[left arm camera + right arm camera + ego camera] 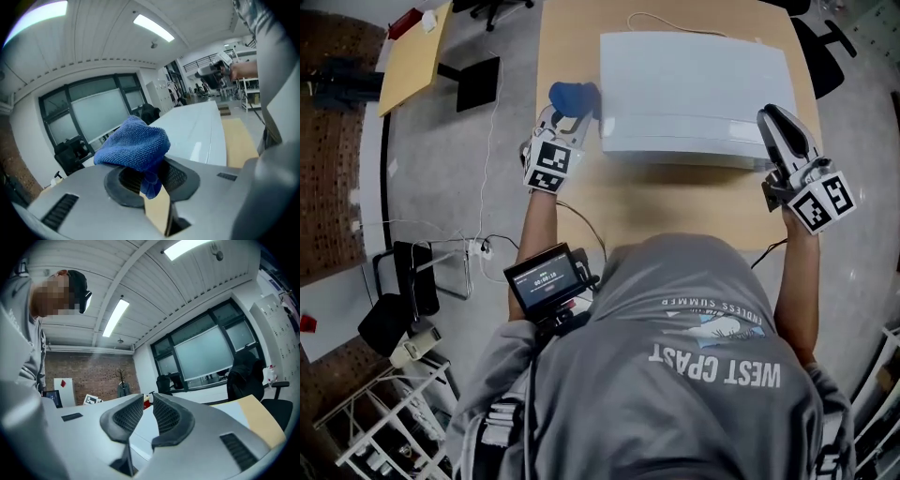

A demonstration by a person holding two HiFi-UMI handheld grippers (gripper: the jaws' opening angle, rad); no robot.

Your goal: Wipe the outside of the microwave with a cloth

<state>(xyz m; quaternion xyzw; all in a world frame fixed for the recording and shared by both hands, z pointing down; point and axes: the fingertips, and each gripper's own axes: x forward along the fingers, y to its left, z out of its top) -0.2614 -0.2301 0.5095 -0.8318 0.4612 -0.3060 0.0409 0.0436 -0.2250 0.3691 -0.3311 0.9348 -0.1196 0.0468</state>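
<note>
A white microwave (694,94) stands on the wooden table (675,202). My left gripper (567,117) is at its front left corner, shut on a bunched blue cloth (574,96). In the left gripper view the cloth (133,143) bulges above the pads and hides the jaw tips, with the microwave's white top (197,126) beyond it. My right gripper (776,120) is raised at the microwave's front right corner. In the right gripper view its jaws (146,401) stand a narrow gap apart, with nothing between them.
A thin cable (661,19) trails behind the microwave. A tan board (412,56) and a black chair base (478,82) stand on the floor at left. A small screen (546,278) hangs at my chest. A white wire rack (384,422) is at lower left.
</note>
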